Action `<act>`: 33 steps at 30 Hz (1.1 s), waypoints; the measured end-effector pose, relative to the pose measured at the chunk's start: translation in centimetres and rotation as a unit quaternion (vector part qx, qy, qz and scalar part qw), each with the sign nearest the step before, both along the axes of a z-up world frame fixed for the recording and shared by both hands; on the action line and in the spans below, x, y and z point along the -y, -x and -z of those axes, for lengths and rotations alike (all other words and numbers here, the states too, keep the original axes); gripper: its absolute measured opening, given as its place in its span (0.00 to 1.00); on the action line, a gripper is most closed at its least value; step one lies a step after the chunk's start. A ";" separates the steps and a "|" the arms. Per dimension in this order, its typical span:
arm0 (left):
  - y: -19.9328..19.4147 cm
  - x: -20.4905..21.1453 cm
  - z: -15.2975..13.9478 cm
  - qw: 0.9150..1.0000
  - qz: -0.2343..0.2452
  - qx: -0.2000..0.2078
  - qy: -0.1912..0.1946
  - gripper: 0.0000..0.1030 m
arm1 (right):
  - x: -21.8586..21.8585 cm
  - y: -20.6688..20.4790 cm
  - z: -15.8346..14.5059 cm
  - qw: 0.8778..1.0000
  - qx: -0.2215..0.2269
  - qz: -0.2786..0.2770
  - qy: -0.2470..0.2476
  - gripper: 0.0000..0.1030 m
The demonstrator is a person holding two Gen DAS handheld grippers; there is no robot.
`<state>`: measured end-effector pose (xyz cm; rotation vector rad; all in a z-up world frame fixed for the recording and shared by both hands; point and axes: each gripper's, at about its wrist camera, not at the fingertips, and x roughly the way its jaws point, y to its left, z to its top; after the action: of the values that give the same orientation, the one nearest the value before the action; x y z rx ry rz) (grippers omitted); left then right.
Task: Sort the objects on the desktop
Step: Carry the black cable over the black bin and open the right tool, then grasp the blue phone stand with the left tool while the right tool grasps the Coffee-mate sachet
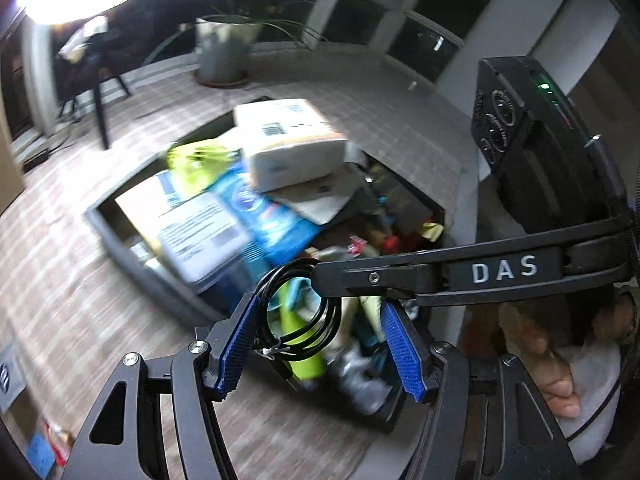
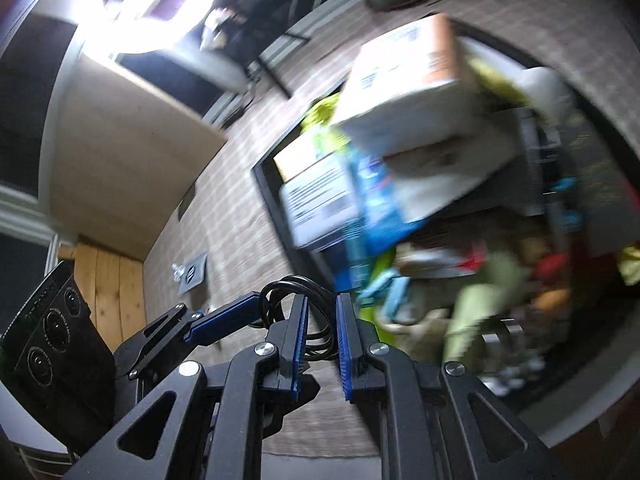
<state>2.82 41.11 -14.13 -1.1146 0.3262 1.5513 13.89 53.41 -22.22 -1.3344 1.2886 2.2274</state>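
Pinching coiled black cable (image 1: 298,320): right hand-held gripper (image 2: 322,312) | left hand-held gripper (image 1: 320,312) spread, cable inside | bin rim (image 1: 160,276) below

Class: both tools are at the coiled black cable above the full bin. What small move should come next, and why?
Probably lower the coiled black cable into the bin: the right tool pinches it, the left tool stands wide around it, and the bin lies beneath.

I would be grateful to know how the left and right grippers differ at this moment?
The left gripper stands wide open around the coiled black cable; the right gripper is nearly shut, pinching that cable's loops. The left grips nothing; the right carries the coil. Both have blue pads and hover over the cluttered bin.
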 end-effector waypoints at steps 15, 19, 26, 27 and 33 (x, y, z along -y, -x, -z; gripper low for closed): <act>0.3 -0.5 -0.5 1.000 -0.025 -0.012 0.006 0.64 | -2.2 -1.5 -1.9 0.996 0.013 0.007 -0.087 0.36; 1.9 2.9 -0.3 0.998 -0.060 -0.024 0.020 0.64 | -0.3 0.4 -2.3 0.993 0.011 -0.034 -0.114 0.36; 6.3 11.8 1.3 0.988 -0.134 -0.046 0.067 0.64 | 4.5 5.5 -2.0 0.985 0.006 -0.123 -0.121 0.37; 7.1 13.2 1.6 0.985 -0.146 -0.048 0.076 0.64 | 5.1 6.1 -1.9 0.984 0.006 -0.132 -0.121 0.37; 11.9 20.9 4.0 0.973 -0.186 -0.048 0.127 0.68 | 10.6 11.3 -0.1 0.969 0.019 -0.218 -0.111 0.38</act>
<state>-9.05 20.19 -18.16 -1.3580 0.4071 1.9382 2.62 42.81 -22.10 -1.6864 0.7525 2.5161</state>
